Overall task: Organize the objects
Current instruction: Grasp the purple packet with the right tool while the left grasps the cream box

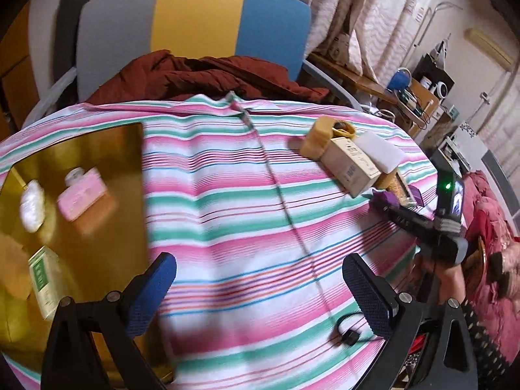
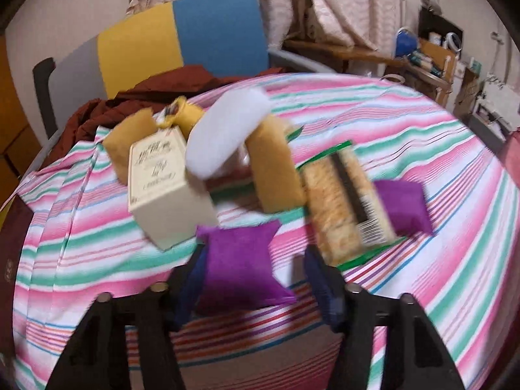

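Observation:
A gold tray lies at the left on the striped cloth. It holds a pink bottle, a white pouch and a green-labelled box. My left gripper is open and empty above the cloth. A heap at the right holds a cream box, a white pad, yellow packets, a snack pack and a purple sachet. My right gripper has its jaws around another purple sachet; a gap shows on the right side. The right gripper also shows in the left wrist view.
A chair with grey, yellow and blue panels stands behind the table, with a dark red garment on its seat. A black cable lies near the front edge. Cluttered shelves stand at the far right.

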### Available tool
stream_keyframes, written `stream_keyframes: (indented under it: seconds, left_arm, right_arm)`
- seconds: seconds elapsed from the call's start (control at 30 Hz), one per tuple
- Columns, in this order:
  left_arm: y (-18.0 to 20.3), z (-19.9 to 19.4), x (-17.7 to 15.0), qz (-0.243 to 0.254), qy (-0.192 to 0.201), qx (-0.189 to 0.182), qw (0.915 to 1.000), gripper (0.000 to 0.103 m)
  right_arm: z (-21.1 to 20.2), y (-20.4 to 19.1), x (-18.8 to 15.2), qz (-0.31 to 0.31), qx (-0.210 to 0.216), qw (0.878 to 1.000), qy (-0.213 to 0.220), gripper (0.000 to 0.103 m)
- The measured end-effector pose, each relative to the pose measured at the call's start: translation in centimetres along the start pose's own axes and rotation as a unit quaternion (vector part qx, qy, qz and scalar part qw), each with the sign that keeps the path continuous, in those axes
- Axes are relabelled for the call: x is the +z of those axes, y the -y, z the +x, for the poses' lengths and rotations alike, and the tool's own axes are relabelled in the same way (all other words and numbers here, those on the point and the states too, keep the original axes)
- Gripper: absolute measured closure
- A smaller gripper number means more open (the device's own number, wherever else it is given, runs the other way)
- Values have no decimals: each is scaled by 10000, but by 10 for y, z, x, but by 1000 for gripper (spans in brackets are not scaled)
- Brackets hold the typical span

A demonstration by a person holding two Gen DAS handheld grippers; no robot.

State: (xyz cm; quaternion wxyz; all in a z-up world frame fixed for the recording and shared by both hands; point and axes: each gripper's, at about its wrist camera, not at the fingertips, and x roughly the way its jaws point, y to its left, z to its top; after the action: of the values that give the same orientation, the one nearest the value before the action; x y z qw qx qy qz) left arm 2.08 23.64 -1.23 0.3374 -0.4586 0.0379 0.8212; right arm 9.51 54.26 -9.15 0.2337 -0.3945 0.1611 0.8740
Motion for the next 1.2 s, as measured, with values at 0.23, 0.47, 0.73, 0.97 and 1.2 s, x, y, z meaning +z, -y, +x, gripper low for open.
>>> stream_keyframes:
  seconds: [0.23, 0.47, 0.73, 0.97, 1.2]
  left_arm:
    - [51, 51, 38, 241, -281, -269, 9990, 0]
    - [125, 128, 75, 474, -825, -514, 9941, 0]
    - [178, 192, 98, 762, -1068, 78, 9913, 0]
    - [177, 199, 102, 931, -710, 362, 9925, 5]
    - [127, 171, 80, 747, -408, 410, 9955, 11]
  right_arm:
    - [-3, 6, -8, 114, 121, 9996, 214, 60]
    - [-9, 28, -13, 819, -274, 9951, 485, 60]
    - [-15, 47, -17, 1350, -232, 9881, 699, 61]
    - [-13, 46, -18, 1333, -253, 9882, 711, 60]
    - [-11, 46, -18, 1314, -288, 9883, 714, 60]
